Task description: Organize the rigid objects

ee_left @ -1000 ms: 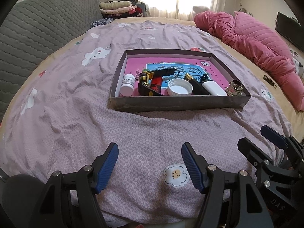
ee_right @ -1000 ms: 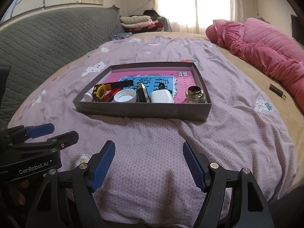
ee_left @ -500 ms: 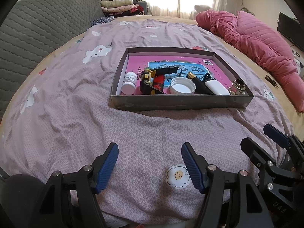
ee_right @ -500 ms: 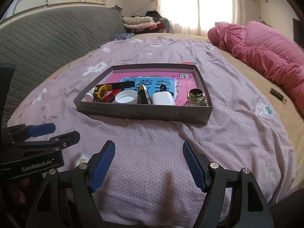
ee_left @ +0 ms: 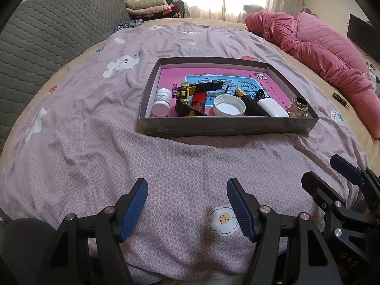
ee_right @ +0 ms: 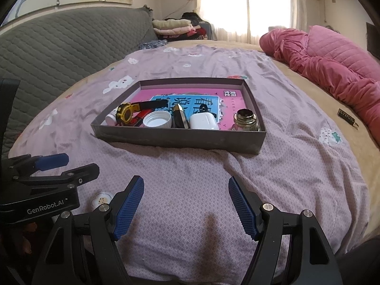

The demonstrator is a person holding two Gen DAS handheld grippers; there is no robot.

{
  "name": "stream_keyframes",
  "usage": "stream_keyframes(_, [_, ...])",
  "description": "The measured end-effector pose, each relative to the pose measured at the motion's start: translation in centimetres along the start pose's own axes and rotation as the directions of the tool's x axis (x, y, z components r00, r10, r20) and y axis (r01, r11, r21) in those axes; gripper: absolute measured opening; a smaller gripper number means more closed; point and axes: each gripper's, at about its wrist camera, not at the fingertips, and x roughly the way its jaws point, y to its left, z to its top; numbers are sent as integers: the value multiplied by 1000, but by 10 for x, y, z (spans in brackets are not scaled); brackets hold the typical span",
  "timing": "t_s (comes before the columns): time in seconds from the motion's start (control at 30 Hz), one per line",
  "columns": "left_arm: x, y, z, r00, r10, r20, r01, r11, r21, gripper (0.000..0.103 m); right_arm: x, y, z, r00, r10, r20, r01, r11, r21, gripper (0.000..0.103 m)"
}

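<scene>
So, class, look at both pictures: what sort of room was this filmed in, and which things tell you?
Most likely a bedroom. A wide bed under a mauve flowered sheet fills the view, a pink quilt lies bunched along one side, and folded clothes are stacked by the curtained window.

a mauve flowered bedspread (ee_left: 99, 123) fills the frame's middle. a grey quilted headboard (ee_left: 47, 35) sits upper left, folded clothes (ee_left: 147, 6) top centre by the bright window (ee_right: 225, 0), a pink quilt (ee_left: 320, 47) upper right.
</scene>
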Motion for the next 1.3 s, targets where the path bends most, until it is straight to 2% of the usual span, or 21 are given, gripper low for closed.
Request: stream_keyframes(1.3, [-2, 4, 2, 1000, -1, 1, 1, 1000, -15, 68, -4, -5, 2, 1000, -14, 11, 14, 1000, 22, 75])
